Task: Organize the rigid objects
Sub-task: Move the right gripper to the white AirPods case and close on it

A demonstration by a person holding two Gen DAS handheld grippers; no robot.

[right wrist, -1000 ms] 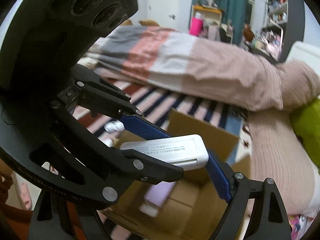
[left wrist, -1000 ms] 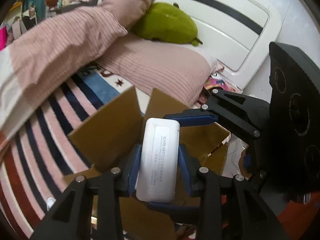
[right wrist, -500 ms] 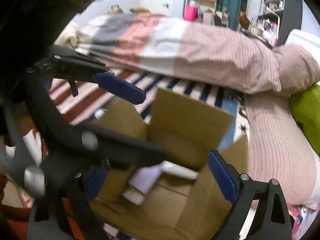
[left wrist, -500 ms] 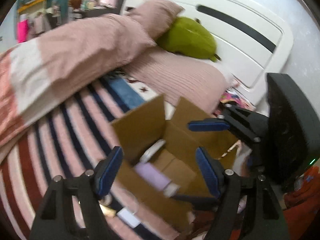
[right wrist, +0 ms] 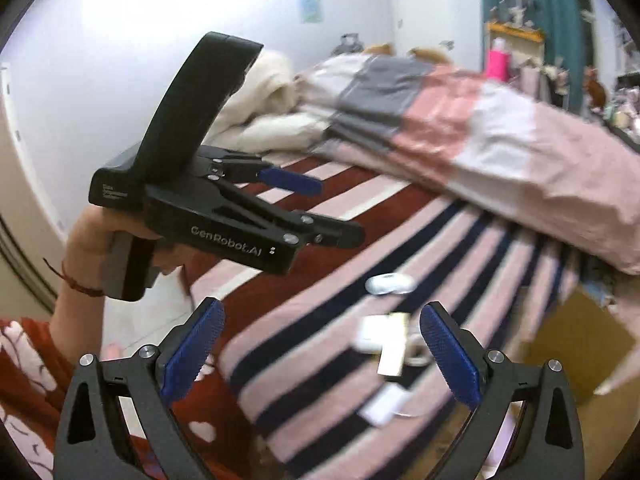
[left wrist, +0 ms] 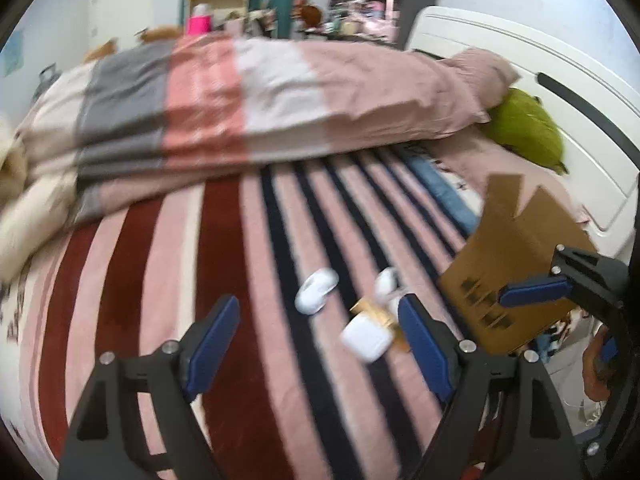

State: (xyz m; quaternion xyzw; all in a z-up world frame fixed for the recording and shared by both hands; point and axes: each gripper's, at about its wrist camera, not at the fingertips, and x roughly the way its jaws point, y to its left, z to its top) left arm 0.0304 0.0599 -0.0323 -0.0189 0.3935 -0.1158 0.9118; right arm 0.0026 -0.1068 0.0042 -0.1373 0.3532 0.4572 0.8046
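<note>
Blue-padded and spread wide with nothing between the pads, the left claw (left wrist: 316, 340) was held just above the striped bed cover (left wrist: 240, 280); same story for the right claw (right wrist: 320, 348), gaping and empty. Just past the left claw's fingertips, a little cluster of leftovers was spotted: a white earbud-style case (left wrist: 366, 338) lying against a gold box (left wrist: 380, 314), with a white mouse-like thing (left wrist: 316, 290) and another small white item (left wrist: 386, 280) a bit further on. It's all motion-blurred, so the details couldn't be made out. The case would probably be light, stiff and slick plastic, so it's best pinched across its flat sides, squarely, or it could get squirted out. To the right, the cardboard box (left wrist: 516, 268) was seen, flaps up, close beside the pile. Farther back, a rumpled duvet (left wrist: 280, 100) and a green plush (left wrist: 524, 132) were noticed.
</note>
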